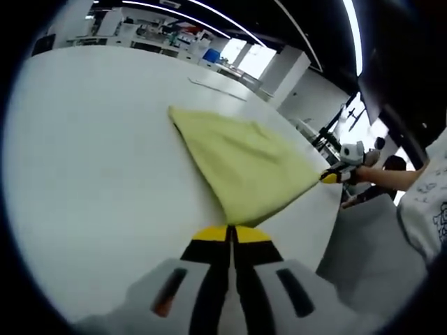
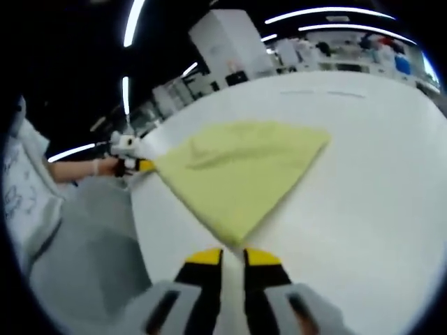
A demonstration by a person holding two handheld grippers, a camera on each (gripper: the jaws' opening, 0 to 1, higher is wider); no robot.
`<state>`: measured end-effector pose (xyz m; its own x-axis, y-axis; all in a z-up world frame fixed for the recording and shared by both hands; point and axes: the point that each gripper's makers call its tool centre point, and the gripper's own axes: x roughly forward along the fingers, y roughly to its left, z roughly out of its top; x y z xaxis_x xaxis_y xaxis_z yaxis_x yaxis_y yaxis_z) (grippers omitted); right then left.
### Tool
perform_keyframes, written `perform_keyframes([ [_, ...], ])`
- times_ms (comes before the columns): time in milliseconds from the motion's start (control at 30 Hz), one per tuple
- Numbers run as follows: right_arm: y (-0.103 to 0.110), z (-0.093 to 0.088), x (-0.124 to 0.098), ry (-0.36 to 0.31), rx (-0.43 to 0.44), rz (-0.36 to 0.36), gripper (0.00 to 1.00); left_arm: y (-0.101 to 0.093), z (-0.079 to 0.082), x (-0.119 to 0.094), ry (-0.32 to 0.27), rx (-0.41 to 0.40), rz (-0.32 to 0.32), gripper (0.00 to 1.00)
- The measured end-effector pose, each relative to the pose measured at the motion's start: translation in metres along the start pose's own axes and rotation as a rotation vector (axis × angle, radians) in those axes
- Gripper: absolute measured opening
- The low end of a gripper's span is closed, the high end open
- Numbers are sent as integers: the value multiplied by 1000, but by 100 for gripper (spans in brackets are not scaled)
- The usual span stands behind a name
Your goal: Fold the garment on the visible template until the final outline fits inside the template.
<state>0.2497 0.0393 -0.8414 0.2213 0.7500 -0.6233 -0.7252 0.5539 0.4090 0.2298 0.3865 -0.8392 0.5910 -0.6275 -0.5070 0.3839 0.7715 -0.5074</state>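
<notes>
Table (image 1: 84, 181) surface is white and broad, occupying most of both views; the same table (image 2: 377, 202) appears in the right gripper view. A thin line marking (image 1: 216, 89) lies on its far part, beyond the cloth; whether it belongs to the template cannot be determined.

Garment (image 1: 241, 164), a pale yellow-green cloth, is stretched over the table near its edge, forming a roughly triangular shape with soft creases across the middle. In the right gripper view the garment (image 2: 241, 171) spreads away from the camera, its far corner pointing out over the table.

Left claw (image 1: 231, 234), with yellow tips on black fingers, is closed, the jaws pressed together on the near corner of the garment. It is also seen in the right gripper view as the left claw (image 2: 142, 165), held by a hand (image 2: 103, 167), pinching the corner at the table edge.

Right claw (image 2: 233, 257) stands with jaws nearly together, a narrow gap remaining, gripping the near point of the cloth. In the left gripper view the right claw (image 1: 334, 176) clamps the opposite corner near the table edge.

Sleeve (image 1: 427, 202), white with print, shows at the side.
</notes>
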Motion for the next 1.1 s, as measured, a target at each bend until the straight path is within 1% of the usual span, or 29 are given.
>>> perform_keyframes([
  [67,-1,2,1,-16,14,-3,0,0,0,0,0,-4,-1,0],
  [100,-2,3,1,-24,21,-5,0,-2,0,0,0,-3,0,0],
  [133,-3,5,2,-36,33,-7,0,-8,0,1,1,-3,-1,0],
  [300,-7,8,3,-56,48,-17,1,-15,0,2,1,-6,-3,0],
  [333,-7,10,3,-66,65,-11,1,-16,0,2,1,-6,-3,0],
  [433,-9,10,3,-63,48,-34,0,-14,0,2,0,-10,-5,0],
  [500,-9,11,4,-73,72,-28,0,-16,0,2,0,-12,-4,0],
  [567,-7,11,4,-77,60,-36,0,-17,0,2,0,-10,-3,0],
  [667,-8,11,1,-76,56,-31,0,-29,1,3,-1,-8,1,0],
  [700,-9,11,-2,-69,30,-32,0,-26,2,2,-3,-10,3,0],
  [767,-9,10,-7,-61,21,-25,0,-24,3,1,-6,-11,2,0],
  [833,-7,12,-11,-67,16,-13,0,-24,3,1,-7,-10,1,0],
  [900,-6,10,-12,-61,3,-8,0,-20,2,0,-2,-6,-2,0],
  [933,-7,9,-12,-55,-6,-11,0,-14,1,-1,0,-5,-2,0],
  [1000,-6,7,-11,-53,8,-8,0,-9,0,-2,0,-7,0,0],
  [1067,-6,7,-10,-59,18,-19,0,-3,-1,-3,-6,5,6,0],
  [1100,-5,8,-11,-65,32,-20,0,2,0,-4,-10,23,18,0],
])
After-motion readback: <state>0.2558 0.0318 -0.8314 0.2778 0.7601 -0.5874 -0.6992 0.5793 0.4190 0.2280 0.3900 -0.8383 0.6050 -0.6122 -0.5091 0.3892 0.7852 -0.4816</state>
